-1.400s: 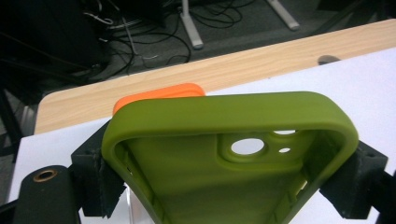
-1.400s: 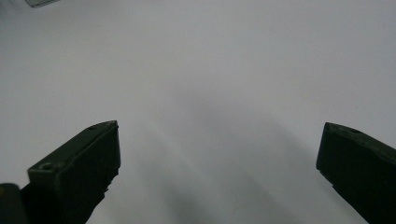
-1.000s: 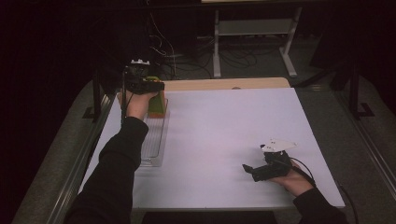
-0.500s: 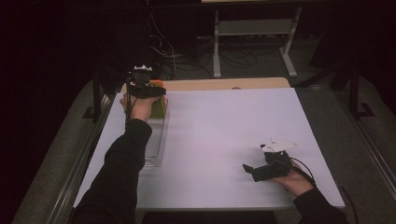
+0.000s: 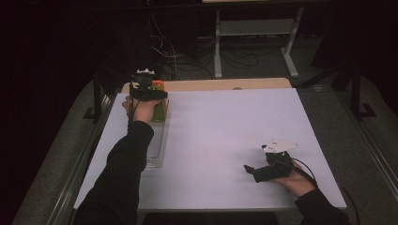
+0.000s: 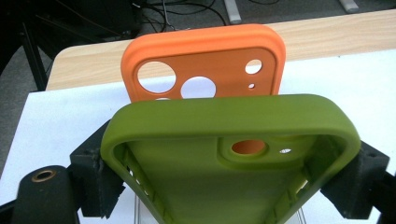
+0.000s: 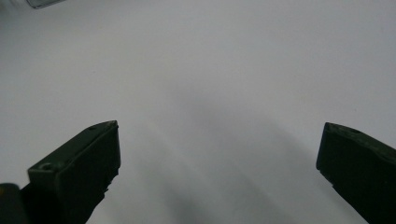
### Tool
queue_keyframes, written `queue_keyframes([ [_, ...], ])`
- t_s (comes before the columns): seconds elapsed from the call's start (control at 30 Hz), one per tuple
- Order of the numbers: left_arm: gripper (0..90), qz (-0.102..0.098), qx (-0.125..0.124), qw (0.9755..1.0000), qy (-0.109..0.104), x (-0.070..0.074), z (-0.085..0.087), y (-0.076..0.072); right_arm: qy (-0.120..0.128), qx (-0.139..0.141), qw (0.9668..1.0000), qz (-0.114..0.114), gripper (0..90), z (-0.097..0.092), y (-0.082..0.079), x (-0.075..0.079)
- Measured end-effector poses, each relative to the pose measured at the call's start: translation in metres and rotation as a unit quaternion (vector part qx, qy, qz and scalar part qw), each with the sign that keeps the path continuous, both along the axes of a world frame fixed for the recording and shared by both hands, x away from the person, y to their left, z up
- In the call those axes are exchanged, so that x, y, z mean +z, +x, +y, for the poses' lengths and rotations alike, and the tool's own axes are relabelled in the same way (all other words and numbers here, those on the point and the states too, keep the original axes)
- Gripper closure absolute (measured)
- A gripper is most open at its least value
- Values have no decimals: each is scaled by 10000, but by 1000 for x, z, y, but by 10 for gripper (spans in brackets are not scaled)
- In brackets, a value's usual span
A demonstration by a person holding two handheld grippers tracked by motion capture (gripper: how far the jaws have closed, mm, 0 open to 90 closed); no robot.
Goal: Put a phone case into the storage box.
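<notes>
My left gripper [image 5: 148, 91] is at the far left of the white table [image 5: 234, 136], shut on an olive-green phone case [image 6: 233, 186]. Its black pads [image 6: 95, 179] press on the case's two long edges, and the jaws have just been opening slightly with the case still between them. An orange phone case [image 6: 205, 51] stands upright right behind the green one, camera holes at the top. In the high view the green case [image 5: 159, 111] sits over the far end of a clear plastic rack [image 5: 155, 145]. My right gripper [image 5: 251, 169] rests open at the near right, with only bare table between its jaws [image 7: 217, 154].
A strip of wooden tabletop [image 5: 225, 84] runs along the far edge of the white surface. Beyond it are a dark floor with cables and a metal stand [image 5: 253, 28]. A metal rail [image 5: 89, 154] borders the table's left side.
My left hand has sunk a little with the green case, closer to the clear rack and the orange case. The right hand has stayed in place.
</notes>
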State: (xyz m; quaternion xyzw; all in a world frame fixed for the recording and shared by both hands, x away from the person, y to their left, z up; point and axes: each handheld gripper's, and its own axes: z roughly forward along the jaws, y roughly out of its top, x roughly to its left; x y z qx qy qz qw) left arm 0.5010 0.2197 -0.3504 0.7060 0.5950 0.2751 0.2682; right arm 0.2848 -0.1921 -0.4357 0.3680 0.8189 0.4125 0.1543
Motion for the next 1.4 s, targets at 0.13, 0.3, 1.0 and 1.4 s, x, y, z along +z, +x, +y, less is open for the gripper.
queue_keyframes([
  [0.13, 137, 18, 5, 10000, -9, -3, -1, 2, 14, -14, 10000, 0, 0, 0, 0, 0],
  [0.3, 134, 9, 70, 9999, 81, -6, -1, 3, 32, -29, 10000, -5, 0, -1, 0, 0],
  [1.0, 49, 11, 189, 9998, 84, -12, 0, 8, 4, 13, 10000, -3, 0, -1, 0, 0],
  [1.4, 3, -38, 84, 9999, -91, -8, 4, 6, 6, 7, 10000, 2, 0, -1, 0, 0],
])
